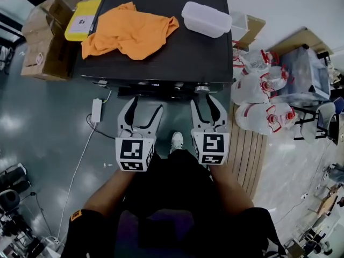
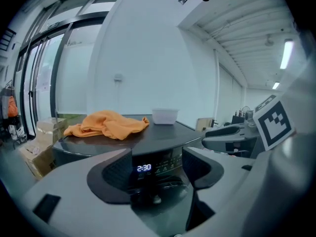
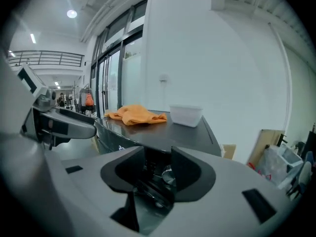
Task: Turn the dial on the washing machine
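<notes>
Facing a dark, glossy washing machine (image 1: 199, 52), flat-topped and smooth. Up top: a crumpled orange cloth (image 1: 129, 30), soft and folded over itself, and a translucent rectangular plastic container (image 1: 207, 19). Down on the front panel, to the right, a small round chrome dial (image 3: 168, 175); further left, a lit display (image 2: 143, 168) reading 2:30. Holding the left tongs (image 1: 146, 105) and the right tongs (image 1: 207, 104) side by side, tilted slightly downward, just short of the panel. Left tongs gaping wide, gripping nothing. Right tongs parted more narrowly, framing the dial in the gap, pads off it.
</notes>
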